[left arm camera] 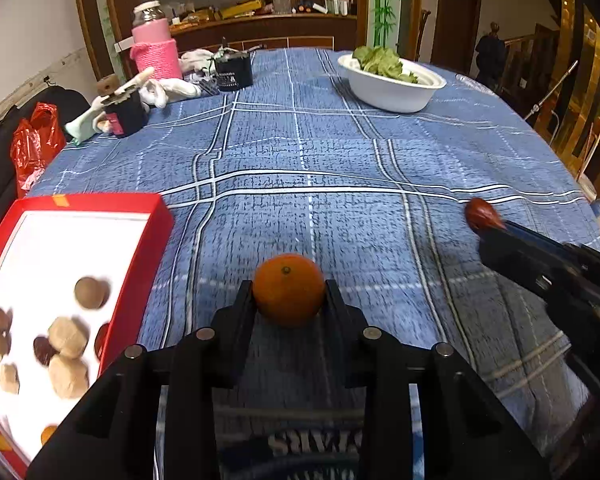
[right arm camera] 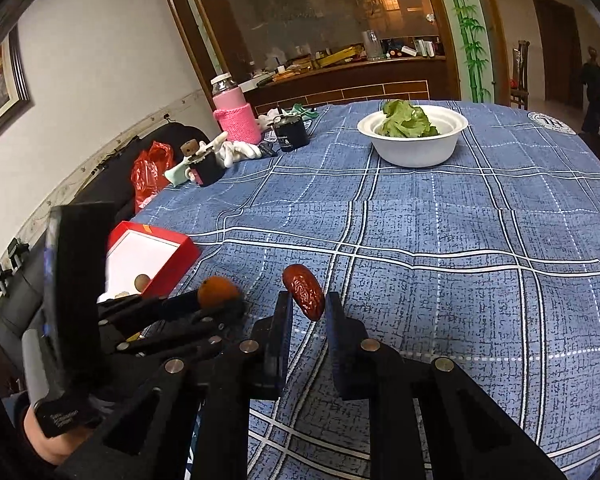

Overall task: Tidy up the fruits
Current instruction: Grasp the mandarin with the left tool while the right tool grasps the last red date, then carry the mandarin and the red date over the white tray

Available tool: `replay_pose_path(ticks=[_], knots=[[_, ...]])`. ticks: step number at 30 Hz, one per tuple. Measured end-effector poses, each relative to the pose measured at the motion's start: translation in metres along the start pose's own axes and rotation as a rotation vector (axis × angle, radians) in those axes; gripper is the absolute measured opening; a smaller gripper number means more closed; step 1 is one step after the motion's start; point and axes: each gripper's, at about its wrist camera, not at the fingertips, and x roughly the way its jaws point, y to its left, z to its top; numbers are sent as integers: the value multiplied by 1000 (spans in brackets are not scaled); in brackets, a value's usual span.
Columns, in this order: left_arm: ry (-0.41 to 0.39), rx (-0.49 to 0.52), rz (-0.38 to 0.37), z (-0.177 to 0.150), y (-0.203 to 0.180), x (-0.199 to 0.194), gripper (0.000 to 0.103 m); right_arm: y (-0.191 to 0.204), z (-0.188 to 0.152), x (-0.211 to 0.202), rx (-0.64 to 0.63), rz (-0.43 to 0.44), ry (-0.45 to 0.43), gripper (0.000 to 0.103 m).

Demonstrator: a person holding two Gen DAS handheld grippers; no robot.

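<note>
You are holding two fruits at once: the left gripper (left arm camera: 289, 294) is clamping the orange (left arm camera: 288, 289) at its widest part, just above the blue checked tablecloth (left arm camera: 340, 152), and the right gripper (right arm camera: 305, 305) is pinching the wrinkled red date (right arm camera: 303, 291) clear of the cloth. The date is sitting tilted, caught only by its lower end, so most of it is standing proud of the fingers; a quick swing or roll of your wrist is likely to pivot it out, and it would probably roll away across the cloth. The orange is round and smooth, and the pads are meeting it along narrow lines, so a jolt could squeeze it forward out of the jaws. The red box (left arm camera: 148, 216), its white floor already carrying brown fruits and dates, is lying just to your left, near the table's edge; its raised wall is standing between both fruits and that floor, so each load is needing lift before it crosses. Your two grippers are working close together, and crossing paths toward the box risks a knock. Well beyond, the white bowl of greens (right arm camera: 414, 148), the pink-sleeved jar (right arm camera: 236, 114) and the black tins are staying clear of your route.
</note>
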Motion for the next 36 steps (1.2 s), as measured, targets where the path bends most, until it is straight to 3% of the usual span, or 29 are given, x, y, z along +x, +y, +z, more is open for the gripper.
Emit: replay_pose_path(ticks=[9,17,36], knots=[[-35,-14,-50,-29,5,-44,31,2,-2,-10,9,-74,5,17],[-50,-41,-55,-43,18,-63,31,26,-30,-45,-41,-107,13,17],[-96,-159,-4,-62,82,-97,31,93,-52,-68,-109,-50,-5,17]])
